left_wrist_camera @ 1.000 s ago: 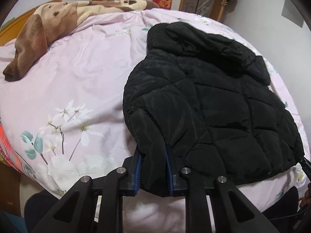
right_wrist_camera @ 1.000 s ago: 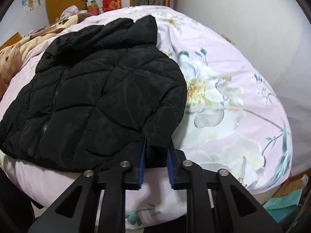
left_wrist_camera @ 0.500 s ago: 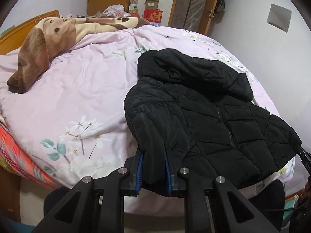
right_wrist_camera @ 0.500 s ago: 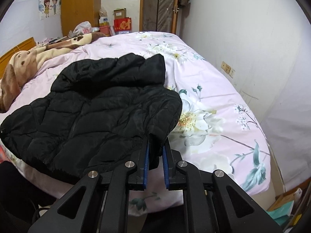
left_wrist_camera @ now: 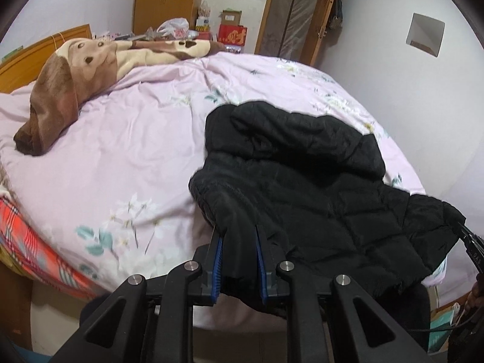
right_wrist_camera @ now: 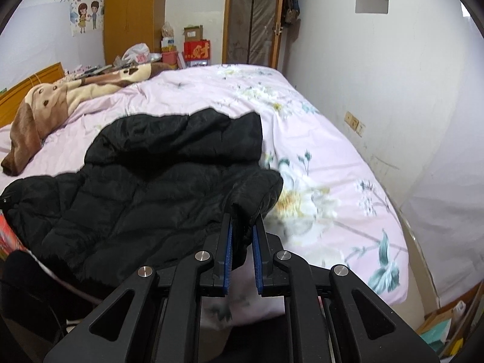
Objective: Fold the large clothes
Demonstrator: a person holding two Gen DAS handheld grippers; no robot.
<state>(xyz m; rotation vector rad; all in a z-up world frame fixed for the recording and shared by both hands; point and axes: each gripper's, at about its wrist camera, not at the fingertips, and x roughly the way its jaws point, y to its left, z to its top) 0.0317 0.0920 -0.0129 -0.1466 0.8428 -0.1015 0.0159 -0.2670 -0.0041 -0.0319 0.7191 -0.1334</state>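
Observation:
A black quilted hooded jacket (left_wrist_camera: 305, 187) lies on the pink floral bedcover (left_wrist_camera: 127, 151), hood toward the far side. My left gripper (left_wrist_camera: 237, 233) is shut on the jacket's near left hem corner, lifted off the bed. The same jacket (right_wrist_camera: 151, 187) fills the left of the right wrist view. There my right gripper (right_wrist_camera: 242, 220) is shut on the near right hem corner, also raised. The other gripper's tip (left_wrist_camera: 472, 242) shows at the right edge of the left wrist view, at the jacket's hem.
A brown and cream dog-print blanket (left_wrist_camera: 78, 69) is bunched at the head of the bed by the wooden headboard (left_wrist_camera: 39, 51). A white wall (right_wrist_camera: 378, 90) runs along the bed's right side. Boxes and bags (right_wrist_camera: 193, 48) stand by the far door.
Both grippers have risen, lifting the jacket's near hem off the bed. More of the room beyond the bed has come into view.

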